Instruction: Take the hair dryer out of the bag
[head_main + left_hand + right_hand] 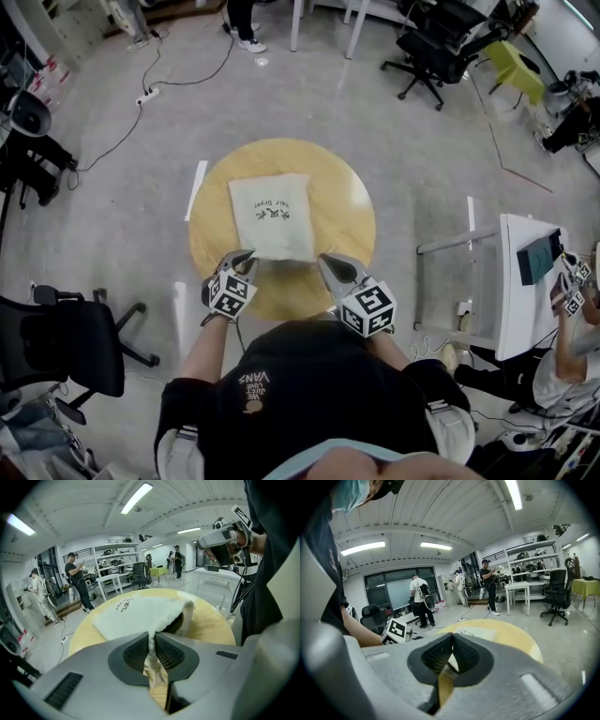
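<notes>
A white cloth bag (272, 216) with dark print lies flat on the round wooden table (347, 216), its mouth towards me. My left gripper (246, 255) is at the bag's near left corner. In the left gripper view it (152, 637) is shut on a pinch of the bag's rim (151, 641), lifting the mouth a little. Something dark (176, 623) shows inside the opening; I cannot tell what it is. My right gripper (325, 260) is shut at the bag's near right corner. In the right gripper view its jaws (452, 639) meet, and whether fabric is caught there is unclear.
The person stands at the table's near edge. A black office chair (66, 347) stands at the left and a white side table (525, 281) at the right. Cables (141, 98) run over the floor beyond. Several people stand by shelves (112, 569) in the background.
</notes>
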The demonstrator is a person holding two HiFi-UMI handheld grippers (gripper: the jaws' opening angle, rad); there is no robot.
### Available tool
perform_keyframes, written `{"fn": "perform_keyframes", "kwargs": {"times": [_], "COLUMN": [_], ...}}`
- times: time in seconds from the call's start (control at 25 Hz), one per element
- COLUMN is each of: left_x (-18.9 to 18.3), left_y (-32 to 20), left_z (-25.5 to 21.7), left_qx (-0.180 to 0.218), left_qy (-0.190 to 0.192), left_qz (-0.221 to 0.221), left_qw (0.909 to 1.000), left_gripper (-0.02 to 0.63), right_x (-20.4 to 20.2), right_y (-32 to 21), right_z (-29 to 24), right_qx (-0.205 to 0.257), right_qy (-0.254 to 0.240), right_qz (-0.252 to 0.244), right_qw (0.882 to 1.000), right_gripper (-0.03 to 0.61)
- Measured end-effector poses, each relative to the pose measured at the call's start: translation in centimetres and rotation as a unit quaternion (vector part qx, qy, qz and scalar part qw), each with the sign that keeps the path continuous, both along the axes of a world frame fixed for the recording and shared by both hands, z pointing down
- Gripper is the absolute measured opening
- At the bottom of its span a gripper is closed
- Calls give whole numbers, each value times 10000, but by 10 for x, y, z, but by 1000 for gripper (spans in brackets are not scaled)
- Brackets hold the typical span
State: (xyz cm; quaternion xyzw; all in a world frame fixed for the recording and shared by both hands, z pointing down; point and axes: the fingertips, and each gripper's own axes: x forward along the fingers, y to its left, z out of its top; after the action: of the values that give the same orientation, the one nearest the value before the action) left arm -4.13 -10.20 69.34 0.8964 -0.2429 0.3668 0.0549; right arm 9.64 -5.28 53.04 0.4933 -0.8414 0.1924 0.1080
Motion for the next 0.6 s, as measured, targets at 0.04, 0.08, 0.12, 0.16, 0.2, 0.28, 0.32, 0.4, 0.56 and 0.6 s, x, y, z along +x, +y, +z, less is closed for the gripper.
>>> {"fn": "perform_keyframes", "kwargs": {"times": [0.04, 0.08, 0.12, 0.16, 0.2, 0.28, 0.32, 0.4, 0.56, 0.6], "left_x": [1, 1, 2, 3, 4, 5, 4, 4, 7, 6], "left_y": [-2, -4, -5, -7, -8, -13, -15, -18, -22, -24], "left_z": [-1, -3, -4, -7, -11, -20, -23, -25, -29, -30], "left_qx": [-67, -130, -187, -232, -261, -308, -348, -447, -613, -611], "left_qy": [29, 57, 82, 106, 132, 193, 227, 293, 367, 363], "left_qz": [-37, -77, -118, -158, -196, -282, -339, -453, -597, -617], "left_qw": [10000, 9999, 9997, 9995, 9994, 9989, 9986, 9975, 9957, 9956], "left_gripper": [46, 44, 43, 43, 43, 41, 41, 40, 40, 40], "right_x": [0, 0, 0, 0, 1, -1, -2, -5, -11, -13], "right_y": [-1, -1, -1, -2, -2, -3, -4, -5, -7, -7], "right_z": [2, 4, 5, 6, 6, 6, 6, 7, 11, 13], "right_qx": [-14, -24, -29, -28, -25, -15, -9, 8, -5, -18], "right_qy": [-3, -9, -16, -26, -35, -52, -59, -78, -101, -97], "right_qz": [-14, -26, -36, -44, -52, -77, -97, -153, -308, -362], "right_qw": [10000, 10000, 10000, 10000, 10000, 10000, 9999, 9999, 9995, 9993], "right_gripper": [-2, -2, -2, -2, -2, -2, -2, -2, -2, -2]}}
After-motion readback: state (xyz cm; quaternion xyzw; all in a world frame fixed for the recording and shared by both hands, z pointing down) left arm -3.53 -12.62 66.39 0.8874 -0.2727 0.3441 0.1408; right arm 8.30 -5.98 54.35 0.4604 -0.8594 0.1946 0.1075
